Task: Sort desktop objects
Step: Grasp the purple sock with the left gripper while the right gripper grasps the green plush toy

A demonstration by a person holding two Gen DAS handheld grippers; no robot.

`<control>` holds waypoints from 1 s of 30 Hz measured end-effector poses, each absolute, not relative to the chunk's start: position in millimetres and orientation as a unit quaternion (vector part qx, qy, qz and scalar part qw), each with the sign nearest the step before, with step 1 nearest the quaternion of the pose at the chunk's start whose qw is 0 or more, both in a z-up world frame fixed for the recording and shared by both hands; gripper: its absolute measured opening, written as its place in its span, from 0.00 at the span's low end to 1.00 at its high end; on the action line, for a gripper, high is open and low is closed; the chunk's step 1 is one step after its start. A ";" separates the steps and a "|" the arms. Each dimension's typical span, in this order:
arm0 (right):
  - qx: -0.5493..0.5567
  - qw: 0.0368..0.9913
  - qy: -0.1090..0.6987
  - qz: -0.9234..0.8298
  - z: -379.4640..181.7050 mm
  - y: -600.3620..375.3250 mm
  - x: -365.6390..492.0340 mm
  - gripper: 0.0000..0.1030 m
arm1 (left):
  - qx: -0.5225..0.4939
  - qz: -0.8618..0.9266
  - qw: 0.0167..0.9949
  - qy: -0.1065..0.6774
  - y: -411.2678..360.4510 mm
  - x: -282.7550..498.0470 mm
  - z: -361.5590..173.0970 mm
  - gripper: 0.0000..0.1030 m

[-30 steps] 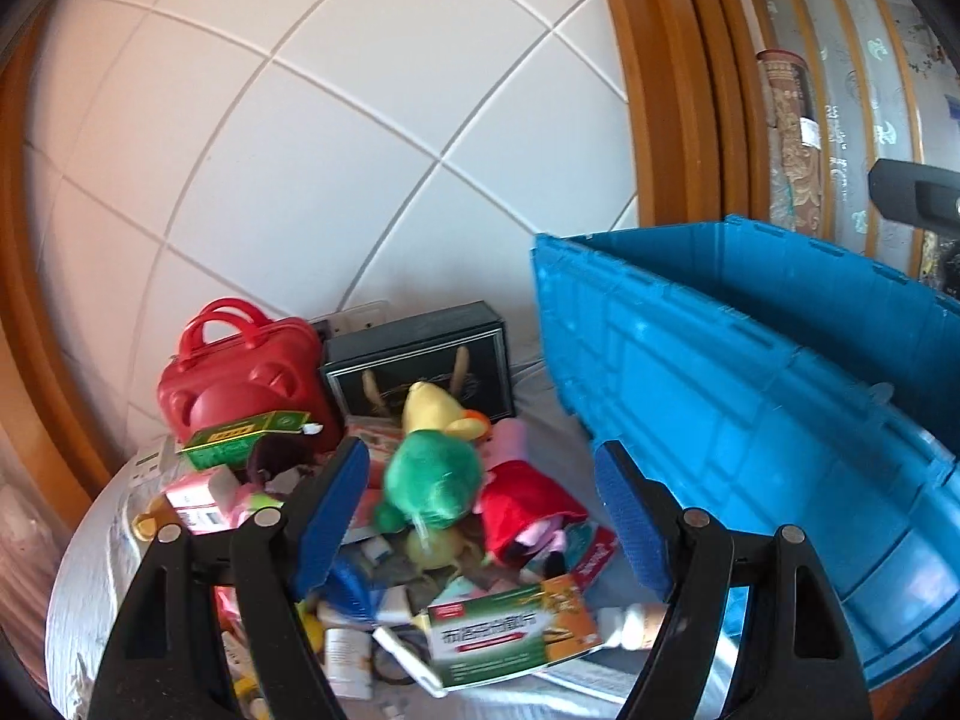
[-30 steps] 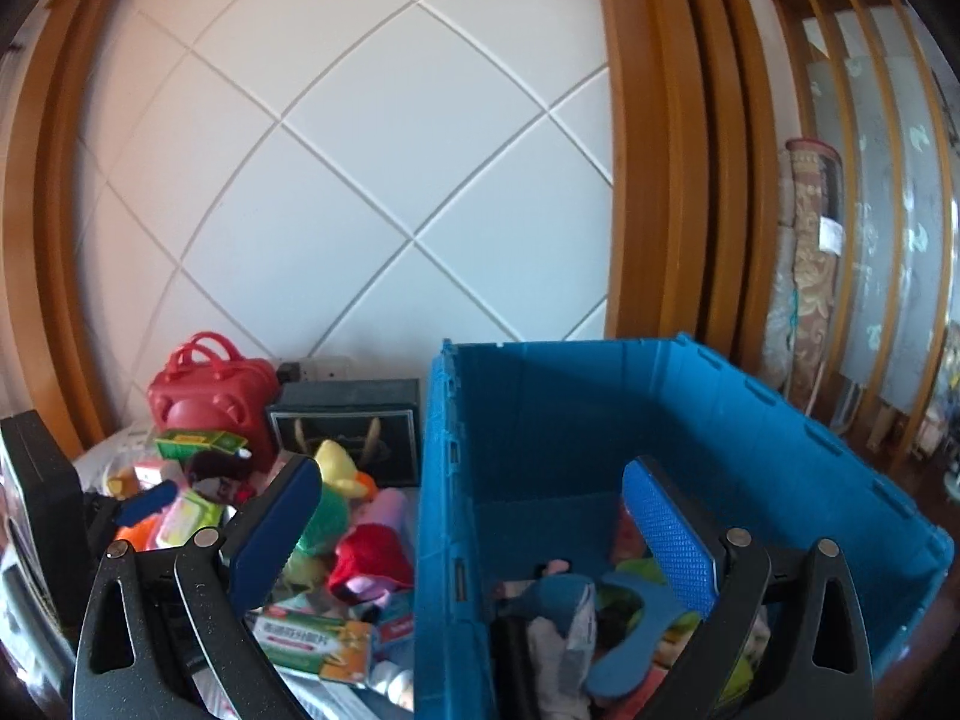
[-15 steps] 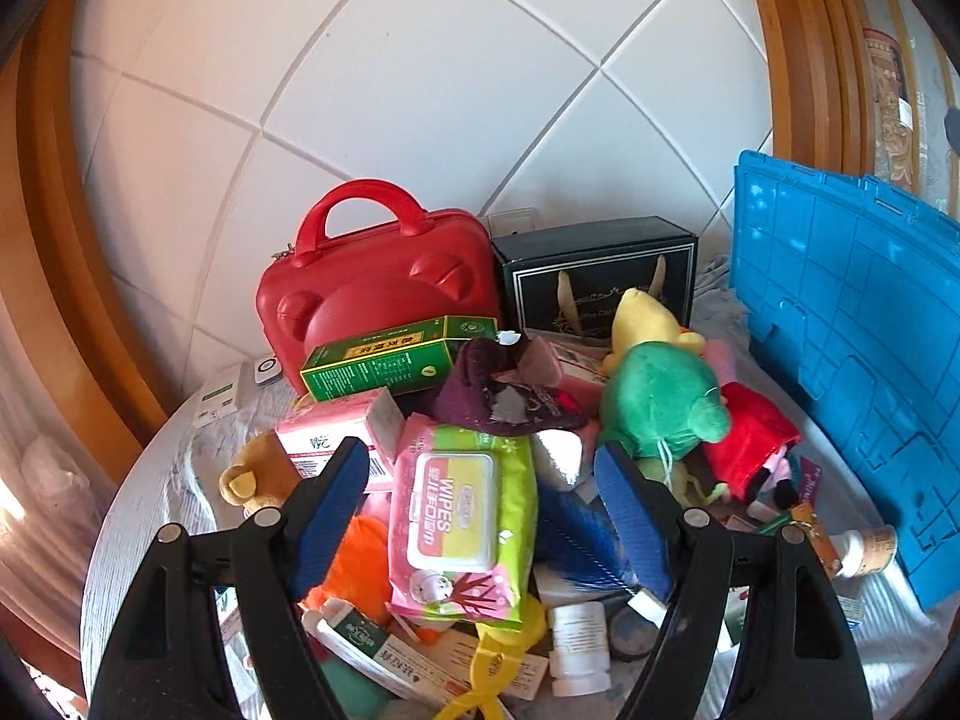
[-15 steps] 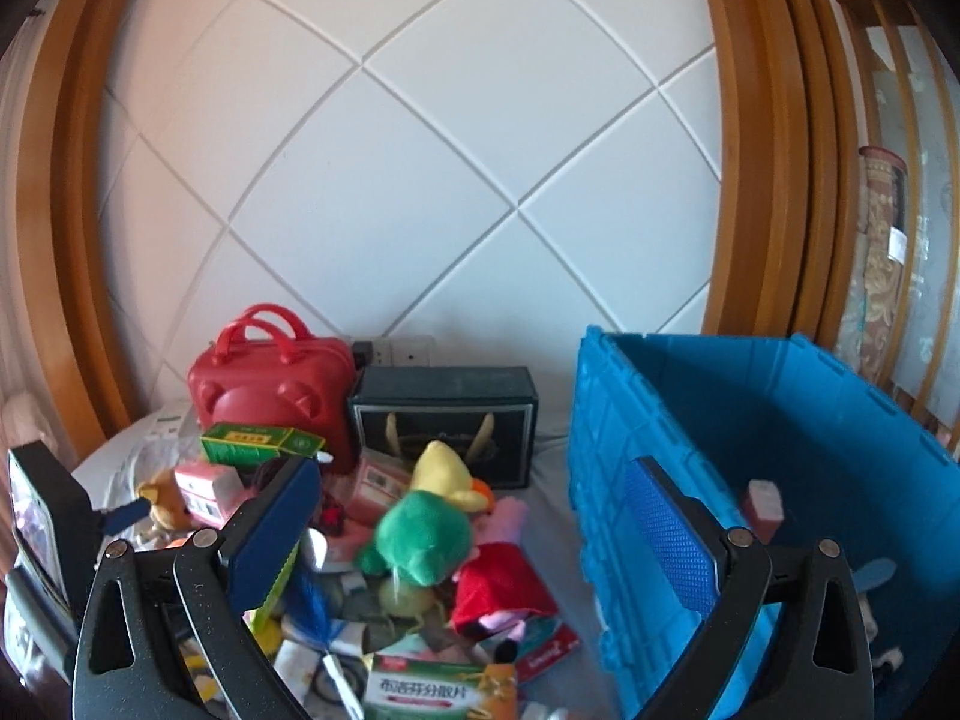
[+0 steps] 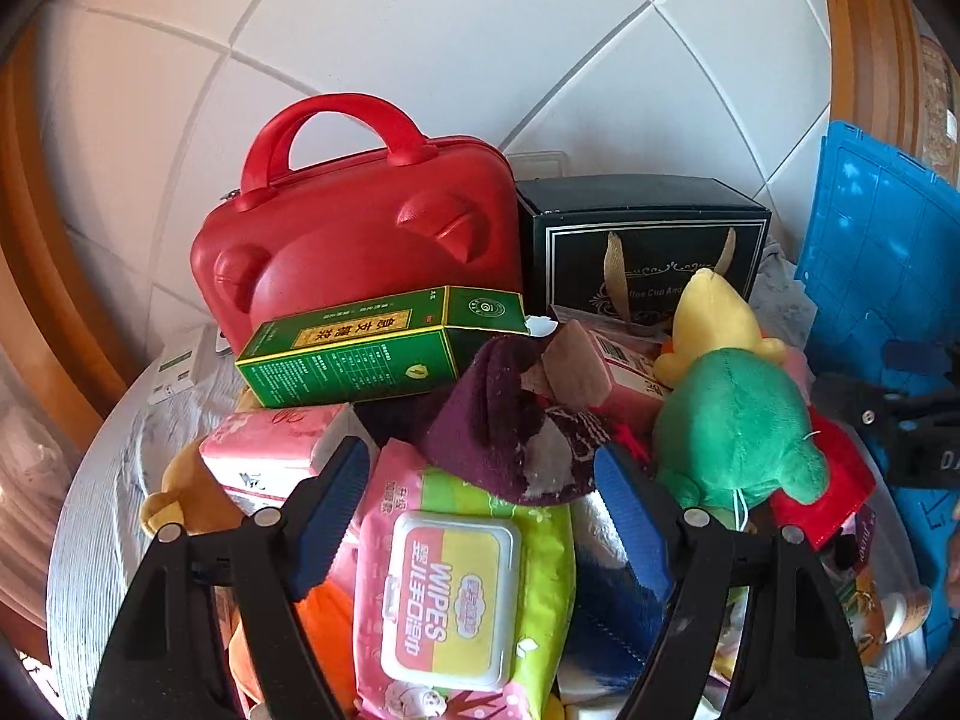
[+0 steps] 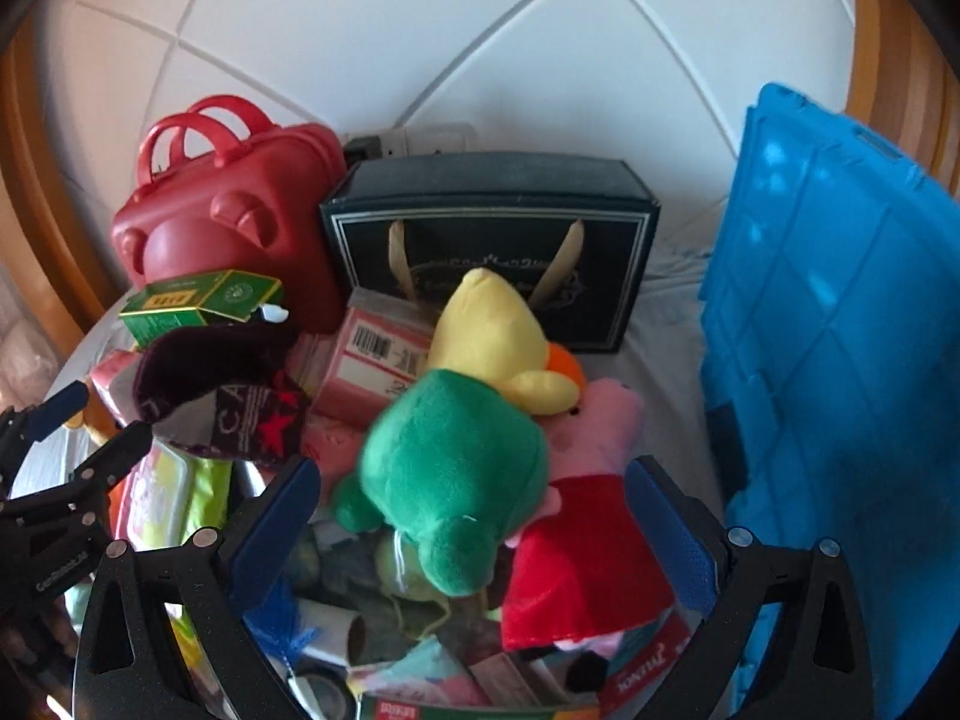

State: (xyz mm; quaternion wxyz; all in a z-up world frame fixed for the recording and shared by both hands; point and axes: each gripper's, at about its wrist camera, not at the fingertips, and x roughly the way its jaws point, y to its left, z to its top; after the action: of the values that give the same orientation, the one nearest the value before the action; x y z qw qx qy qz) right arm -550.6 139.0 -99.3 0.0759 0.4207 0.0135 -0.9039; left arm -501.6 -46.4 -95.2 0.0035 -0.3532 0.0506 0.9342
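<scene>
a round pale table [image 5: 90, 516] stands against a white wall with diagonal grooves [image 5: 456, 30] and wood trim, heaped with clutter beside a blue crate [image 6: 840, 312]. a wipes pack [image 5: 462, 588] reading "wipes" lies between the left gripper [image 5: 480, 480]'s wide, empty jaws; the right gripper [image 6: 474, 504] gapes around a green plush [image 6: 450, 480].

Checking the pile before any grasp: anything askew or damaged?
Yes. The green carton lies tilted, propped against the red case on top of the heap, and its end flap looks torn open, showing white. The rest is a loose jumble.
</scene>
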 end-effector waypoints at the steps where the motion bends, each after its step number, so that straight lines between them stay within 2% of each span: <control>1: 0.429 0.077 0.013 -0.900 -108.1 136.4 -559.8 1.00 | -0.356 0.933 0.004 0.052 -46.3 -507.7 -97.7 0.75; 13: 0.499 0.081 0.023 -0.863 -172.9 117.7 -625.3 1.00 | -0.400 0.916 0.002 0.038 -55.1 -558.7 -137.3 0.75; 26: 0.546 0.068 0.008 -0.835 -199.8 112.0 -650.5 1.00 | -0.403 0.914 0.019 0.044 -50.2 -576.1 -151.9 0.75; 27: 0.549 0.069 0.006 -0.833 -201.4 111.8 -650.9 1.00 | -0.402 0.914 0.022 0.046 -49.7 -575.9 -152.1 0.73; 28: 0.552 0.073 0.007 -0.831 -202.8 111.8 -650.7 1.00 | -0.404 0.913 0.032 0.042 -49.9 -575.9 -152.6 0.62; 29: 0.548 0.079 0.009 -0.833 -202.7 111.9 -648.9 0.97 | -0.408 0.911 0.040 0.035 -51.2 -576.2 -153.3 0.52; 30: 0.541 0.086 0.013 -0.837 -202.2 112.5 -645.2 0.89 | -0.411 0.910 0.044 0.027 -52.8 -575.5 -153.6 0.49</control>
State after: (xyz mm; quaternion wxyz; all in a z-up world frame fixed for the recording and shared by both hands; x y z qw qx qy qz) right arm -645.2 112.5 -202.2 0.0856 0.5409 0.0129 -0.8366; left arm -575.5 -52.8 -153.6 0.0445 -0.4106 0.0273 0.9103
